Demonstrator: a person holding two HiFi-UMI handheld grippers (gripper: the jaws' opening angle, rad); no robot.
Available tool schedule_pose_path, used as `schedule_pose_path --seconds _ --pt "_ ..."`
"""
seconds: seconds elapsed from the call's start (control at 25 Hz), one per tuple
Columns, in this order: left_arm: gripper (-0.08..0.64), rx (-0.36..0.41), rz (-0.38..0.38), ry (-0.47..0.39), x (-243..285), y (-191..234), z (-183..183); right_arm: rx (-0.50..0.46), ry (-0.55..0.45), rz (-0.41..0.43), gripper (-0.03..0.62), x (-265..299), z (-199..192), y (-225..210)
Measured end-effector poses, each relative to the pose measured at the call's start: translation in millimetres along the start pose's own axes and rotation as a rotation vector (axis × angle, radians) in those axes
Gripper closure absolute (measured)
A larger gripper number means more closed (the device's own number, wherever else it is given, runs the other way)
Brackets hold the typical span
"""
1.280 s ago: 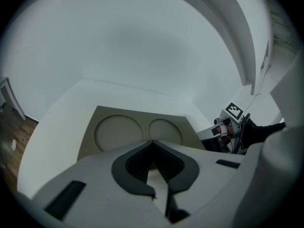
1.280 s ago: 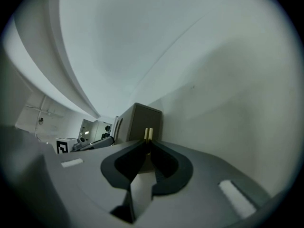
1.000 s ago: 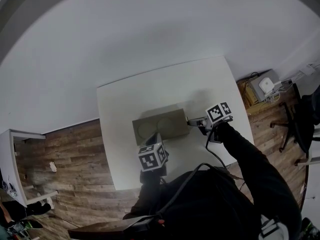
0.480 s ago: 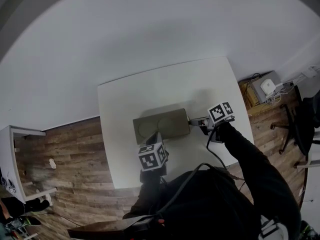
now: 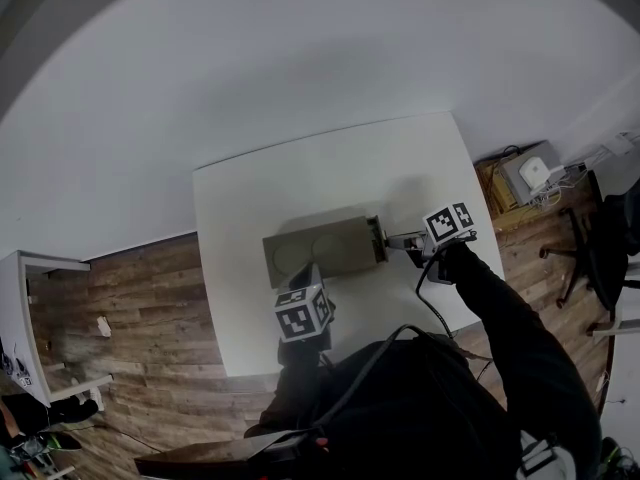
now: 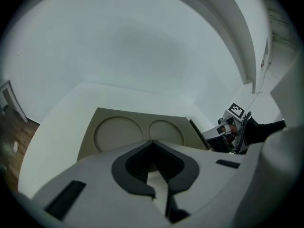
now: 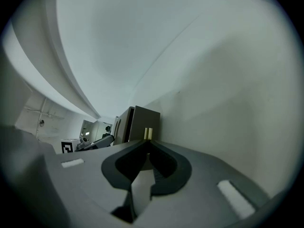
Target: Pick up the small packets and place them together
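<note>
Grey-olive, with two round hollows, a flat tray lies mid-worktop, squarely between the two grippers. The right gripper has its jaws pinched on a small pale packet, right at the tray's right end. The left gripper, jaws together and empty, hovers at the tray's near edge. Wooden floor surrounds the worktop, and an office chair stands at the right.

Table recorded as smooth, matt white; floor as grained wood planks. Box noted matt tan, cardboard-like. Left gripper and right gripper shells: matt grey plastic. Sleeve: dark cloth. Small packet: pale, finish not resolved.
</note>
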State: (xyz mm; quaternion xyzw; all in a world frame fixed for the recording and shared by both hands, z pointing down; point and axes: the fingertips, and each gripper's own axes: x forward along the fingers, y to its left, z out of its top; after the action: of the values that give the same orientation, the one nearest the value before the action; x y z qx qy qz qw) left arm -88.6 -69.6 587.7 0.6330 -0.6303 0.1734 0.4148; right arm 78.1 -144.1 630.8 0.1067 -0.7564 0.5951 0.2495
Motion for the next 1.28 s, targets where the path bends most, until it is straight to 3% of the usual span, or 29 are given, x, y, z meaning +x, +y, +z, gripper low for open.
schedule_pose_path --seconds 1.28 --pt "0.561 -0.018 0.006 -0.02 1.6 -1.2 3.4 0.011 -0.054 -0.109 0.571 -76.8 6.9 -45.8"
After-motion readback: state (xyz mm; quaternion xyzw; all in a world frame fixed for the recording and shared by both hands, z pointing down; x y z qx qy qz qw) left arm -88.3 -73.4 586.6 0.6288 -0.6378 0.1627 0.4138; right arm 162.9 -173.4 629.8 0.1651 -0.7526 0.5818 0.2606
